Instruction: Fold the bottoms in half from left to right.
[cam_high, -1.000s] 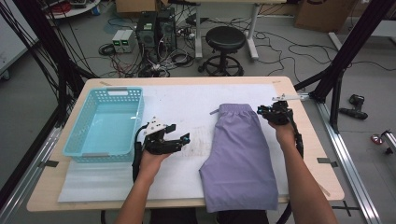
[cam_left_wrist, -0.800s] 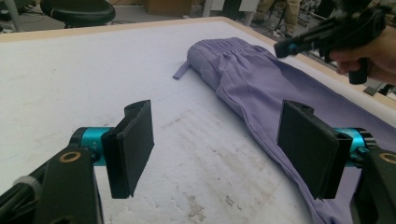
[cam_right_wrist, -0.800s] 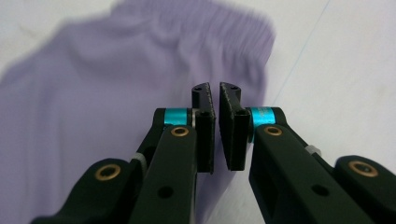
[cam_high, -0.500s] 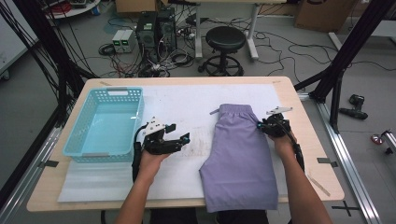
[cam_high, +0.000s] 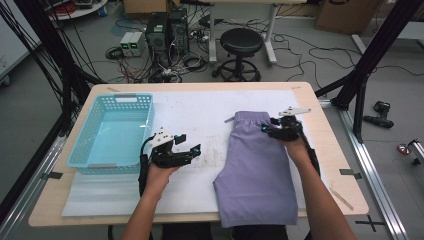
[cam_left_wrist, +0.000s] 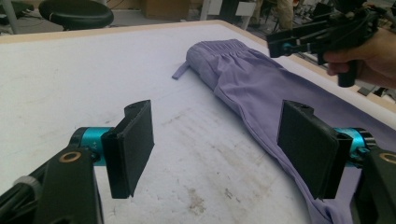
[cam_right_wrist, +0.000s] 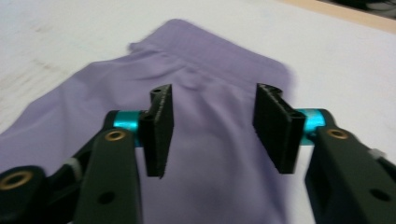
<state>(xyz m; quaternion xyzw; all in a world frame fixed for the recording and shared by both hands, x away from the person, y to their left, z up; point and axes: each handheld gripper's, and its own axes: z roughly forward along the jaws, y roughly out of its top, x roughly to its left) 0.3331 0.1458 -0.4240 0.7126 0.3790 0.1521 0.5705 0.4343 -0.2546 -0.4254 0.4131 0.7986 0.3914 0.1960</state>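
Right tongs, jaws just opening, hover released over purple shorts; left tongs released above bare worktop.

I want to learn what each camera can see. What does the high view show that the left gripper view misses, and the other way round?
High view alone: the blue basket at the table's left, the person's forearms, the whole purple shorts, and the computers on the floor. Left gripper view alone: the left gripper up close, its jaws wide apart with bare stained table cover between them, nothing held. Both share: the shorts' waistband end, the white table cover, the black stool, and the right gripper hovering above the shorts, its jaws having just been opening, empty.
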